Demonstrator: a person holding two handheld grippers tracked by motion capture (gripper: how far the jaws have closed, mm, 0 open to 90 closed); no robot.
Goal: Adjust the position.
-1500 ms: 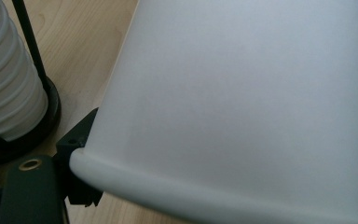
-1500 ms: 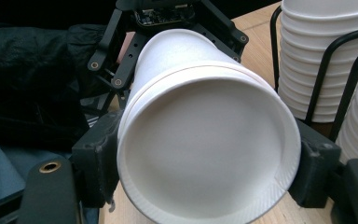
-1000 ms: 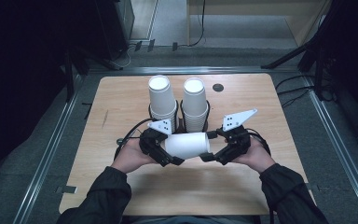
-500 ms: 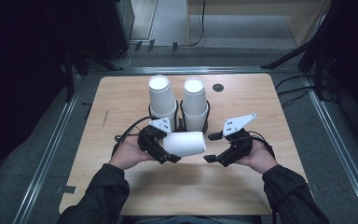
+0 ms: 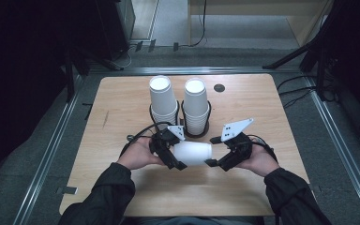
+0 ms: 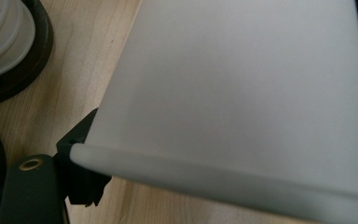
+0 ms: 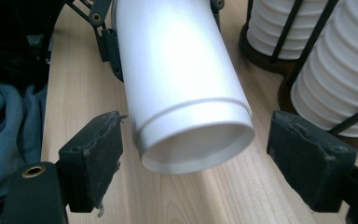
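1. The wooden table [image 5: 122, 122] carries everything; toward its far middle sit two stacks of white cups [image 5: 161, 99] [image 5: 196, 103], each in a dark wire holder [image 5: 198, 132].
2. Nearer the person, a single white paper cup [image 5: 193, 153] lies on its side just above the tabletop, between both grippers.
3. The left gripper [image 5: 168, 152] is clamped on the cup's wide rim end, so that cup is basically hanging from it.
4. The right gripper [image 5: 218, 161] sits at the cup's narrow base end, jaws spread wide on either side with gaps showing, gripping nothing.
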